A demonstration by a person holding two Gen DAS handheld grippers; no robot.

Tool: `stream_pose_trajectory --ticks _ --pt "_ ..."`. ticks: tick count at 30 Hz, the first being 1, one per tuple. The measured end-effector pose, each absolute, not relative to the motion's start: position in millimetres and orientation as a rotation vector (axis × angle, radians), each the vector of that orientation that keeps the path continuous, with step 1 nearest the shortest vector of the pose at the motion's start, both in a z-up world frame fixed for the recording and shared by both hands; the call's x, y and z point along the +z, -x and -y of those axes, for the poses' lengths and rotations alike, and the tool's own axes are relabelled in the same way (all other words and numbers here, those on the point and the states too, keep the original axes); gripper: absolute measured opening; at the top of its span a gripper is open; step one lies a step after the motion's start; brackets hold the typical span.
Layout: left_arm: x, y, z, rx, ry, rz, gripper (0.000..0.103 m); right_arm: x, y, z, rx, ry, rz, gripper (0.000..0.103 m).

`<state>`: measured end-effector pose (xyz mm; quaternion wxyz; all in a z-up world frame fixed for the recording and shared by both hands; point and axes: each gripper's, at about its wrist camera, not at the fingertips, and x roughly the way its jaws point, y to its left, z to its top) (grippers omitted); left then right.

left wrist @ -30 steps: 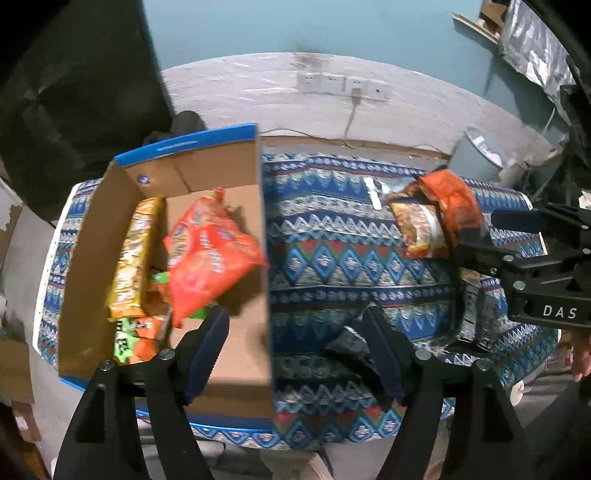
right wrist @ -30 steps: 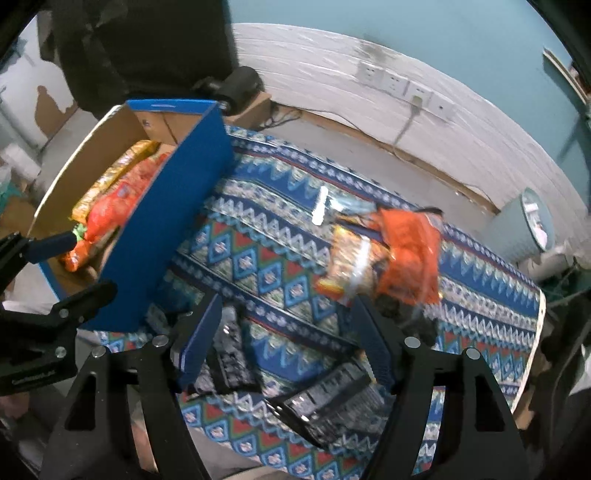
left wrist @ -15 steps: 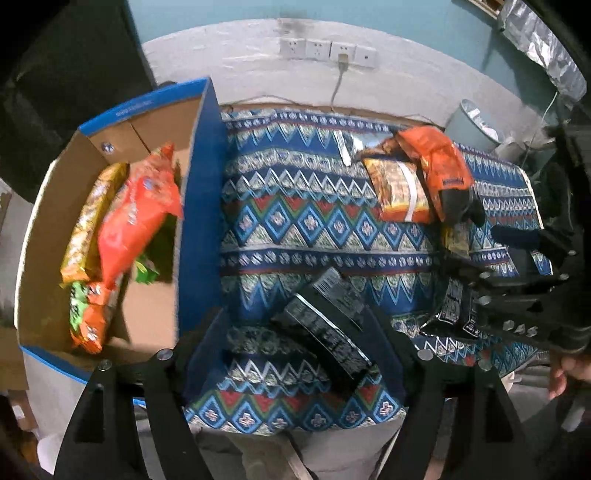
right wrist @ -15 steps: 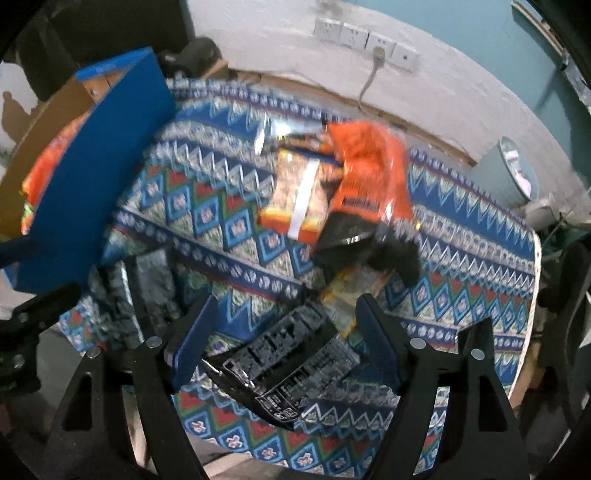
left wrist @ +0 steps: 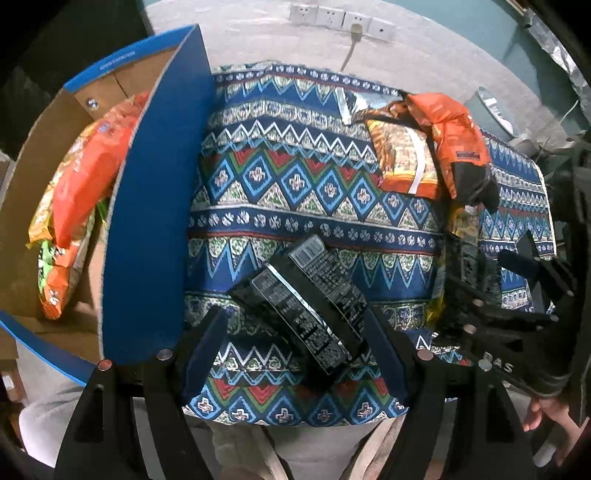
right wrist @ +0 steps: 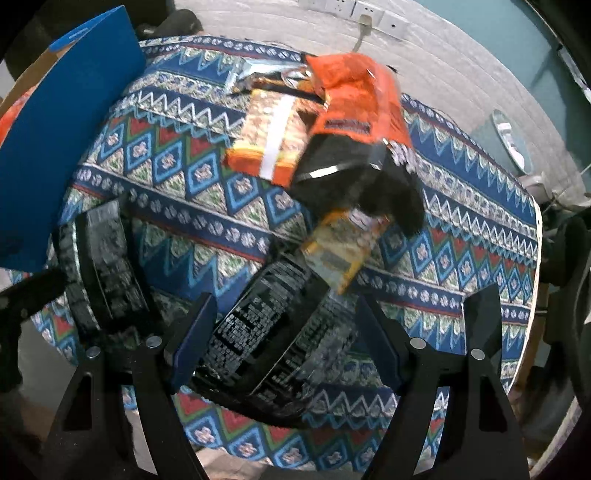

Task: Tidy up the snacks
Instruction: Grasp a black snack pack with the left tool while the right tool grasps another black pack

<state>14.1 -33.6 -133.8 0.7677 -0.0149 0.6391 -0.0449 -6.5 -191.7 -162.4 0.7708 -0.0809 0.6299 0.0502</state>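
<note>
Patterned blue cloth (left wrist: 295,177) is covering the table, with a white brick wall and sockets (left wrist: 340,18) sitting behind it. Between the spread jaws of the left gripper (left wrist: 295,354) a black snack packet (left wrist: 306,295) is now lying flat, printed side up, its near end sitting between the blue pads (left wrist: 201,350); the jaws are standing wide and gripping nothing. A second ago those jaws were framing the cardboard box (left wrist: 147,221), so the left tool is swinging away from the box and onto fresh stock. Left of the jaws, the box is holding the orange bag (left wrist: 85,173) and other packets, leaning against one another.

The right gripper (right wrist: 284,339) is also standing wide and empty, and a second black packet (right wrist: 273,332) is filling the space between its jaws, though whether the pads are touching it I cannot tell through the blur. Just beyond its jaws, a small yellow pack (right wrist: 343,251) is overlapping that packet's far end; farther out, an orange-and-black bag (right wrist: 354,122) is lying partly over a striped orange bag (right wrist: 269,140). A second ago this gripper was farther back from the packet.

Both tools are lining up on black packets at once, which suggests the next pair of pickups is starting, with four or more snacks left on the cloth.
</note>
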Motion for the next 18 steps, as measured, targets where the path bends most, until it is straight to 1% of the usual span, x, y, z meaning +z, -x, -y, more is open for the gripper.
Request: stream_pose_trajectory --ticks 4,8,13,18 --pt "-145.2 -15.5 33.1 -0.080 0.054 -1.424 0.078 -164.8 12.9 208.9 0.095 0.165 -1.381 0.077" --pt "-158.8 -16.3 32.8 -0.071 0.103 -1.480 0.078 -173.4 16.2 233.8 0.081 0.084 -1.413 0.077" --pt "-164.6 -19.5 37.7 -0.067 0.150 -1.480 0.078 -188.1 19.2 258.5 0.059 0.007 -1.450 0.077" --pt "-175.3 -27.4 47.4 -0.057 0.158 -1.486 0.078 -191.0 18.6 277.6 0.042 -0.041 -1.449 0.077"
